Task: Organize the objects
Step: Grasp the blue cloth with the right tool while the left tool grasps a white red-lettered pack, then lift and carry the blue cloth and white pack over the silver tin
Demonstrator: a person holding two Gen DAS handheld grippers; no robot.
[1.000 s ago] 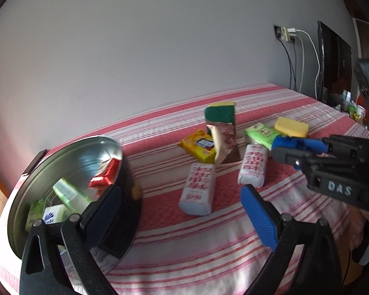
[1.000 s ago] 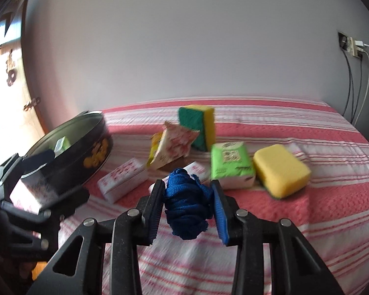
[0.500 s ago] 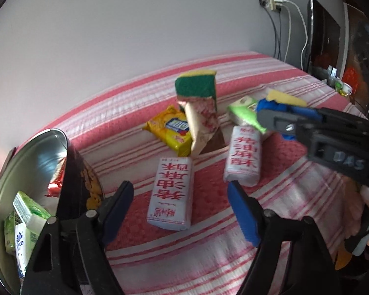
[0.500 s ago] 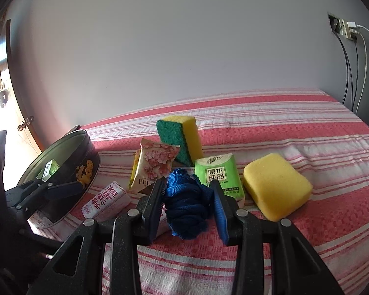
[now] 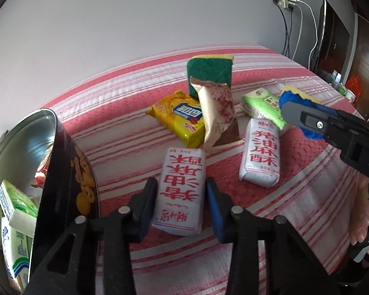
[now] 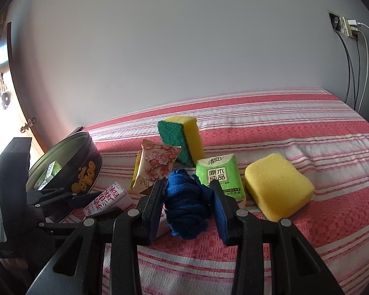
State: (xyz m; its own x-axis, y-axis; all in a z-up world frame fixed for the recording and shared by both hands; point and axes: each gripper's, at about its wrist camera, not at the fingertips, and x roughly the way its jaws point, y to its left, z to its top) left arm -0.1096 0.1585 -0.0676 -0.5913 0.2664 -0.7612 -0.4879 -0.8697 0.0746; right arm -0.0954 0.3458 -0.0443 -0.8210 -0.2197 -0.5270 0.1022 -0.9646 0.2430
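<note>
On the red-striped cloth lies a white packet with red characters. My left gripper straddles it from the near end; its jaws are closing and the blue pads meet the packet's long sides. Left of it stands a black round tin holding several small packs. My right gripper is shut on a blue knotted cord bundle, held above the cloth. In the right wrist view the left gripper sits beside the tin over the packet.
A second white packet, a yellow biscuit pack, a floral pouch, an upright green-backed sponge, a green tissue pack and a yellow sponge lie clustered mid-cloth. Cables hang at the right wall.
My left gripper came forward and down from beside the tin onto the nearer white packet, and its jaws narrowed from wide open to the packet's sides. The right gripper kept still with the blue bundle.
</note>
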